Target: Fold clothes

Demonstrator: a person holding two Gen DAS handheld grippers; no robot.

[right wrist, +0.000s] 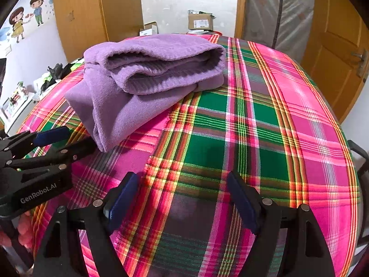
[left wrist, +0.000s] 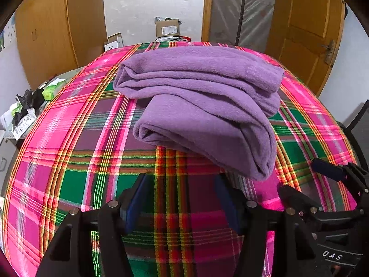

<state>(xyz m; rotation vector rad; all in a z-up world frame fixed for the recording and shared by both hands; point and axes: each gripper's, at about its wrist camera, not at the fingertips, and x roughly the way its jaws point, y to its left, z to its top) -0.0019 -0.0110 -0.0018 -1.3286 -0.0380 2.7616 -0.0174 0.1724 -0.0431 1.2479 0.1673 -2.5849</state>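
Observation:
A purple fleece garment lies folded in a thick bundle on the plaid tablecloth; its layered folds face the right wrist view. My left gripper hovers open just in front of the bundle's near corner, with only the cloth between its blue pads. My right gripper is also open over bare tablecloth, to the right of the garment. Each gripper shows in the other's view: the right gripper at the lower right edge, the left gripper at the left, close beside the garment's low corner.
The table is covered by the pink, green and red plaid cloth. Cardboard boxes stand behind its far edge. A cluttered side surface sits at the left. Wooden doors flank the back, and a chair stands at the right.

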